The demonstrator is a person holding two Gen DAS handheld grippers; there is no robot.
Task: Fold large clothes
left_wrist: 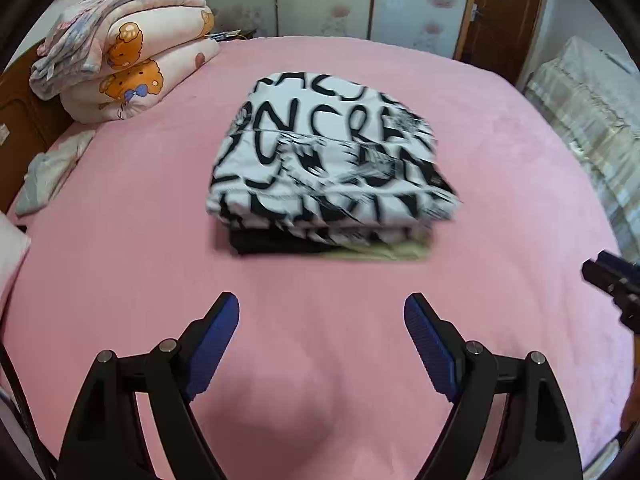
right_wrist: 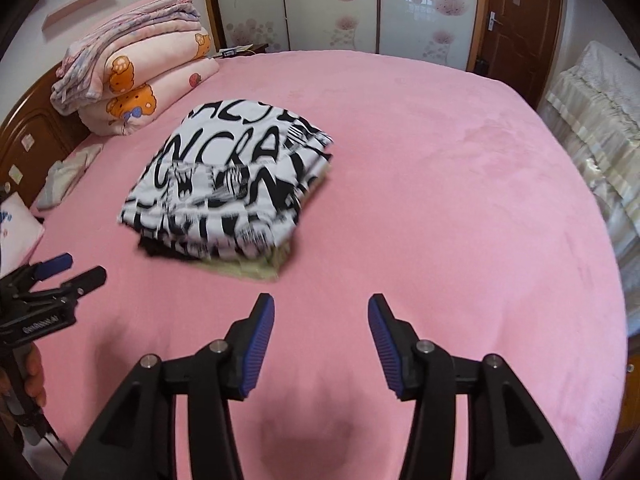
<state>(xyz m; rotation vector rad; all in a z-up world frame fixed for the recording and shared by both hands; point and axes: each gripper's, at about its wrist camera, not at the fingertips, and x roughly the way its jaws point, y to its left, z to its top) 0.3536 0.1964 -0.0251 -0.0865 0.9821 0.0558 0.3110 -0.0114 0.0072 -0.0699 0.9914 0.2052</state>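
Note:
A folded white garment with black lettering [left_wrist: 328, 160] lies on top of a small stack on the pink bed [left_wrist: 120, 264]; a black piece [left_wrist: 276, 245] and a pale yellow piece [left_wrist: 384, 251] show beneath it. The same folded white garment [right_wrist: 228, 188] lies left of centre in the right wrist view. My left gripper [left_wrist: 322, 312] hovers open above bare sheet in front of the stack, nothing between its fingers. My right gripper [right_wrist: 321, 314] is also open and empty, short of the stack's near right corner. Each gripper shows at the edge of the other's view: the right gripper [left_wrist: 612, 280] and the left gripper [right_wrist: 68, 270].
Folded cartoon-print quilts [left_wrist: 132, 48] are piled at the bed's far left by a wooden headboard [right_wrist: 28, 144]. A small pale cloth [left_wrist: 48, 176] lies near the left edge. A covered piece of furniture [left_wrist: 592, 120] stands to the right. Wardrobe doors [right_wrist: 332, 4] and a brown door [right_wrist: 516, 28] stand behind. A hand [right_wrist: 34, 376] holds the left gripper.

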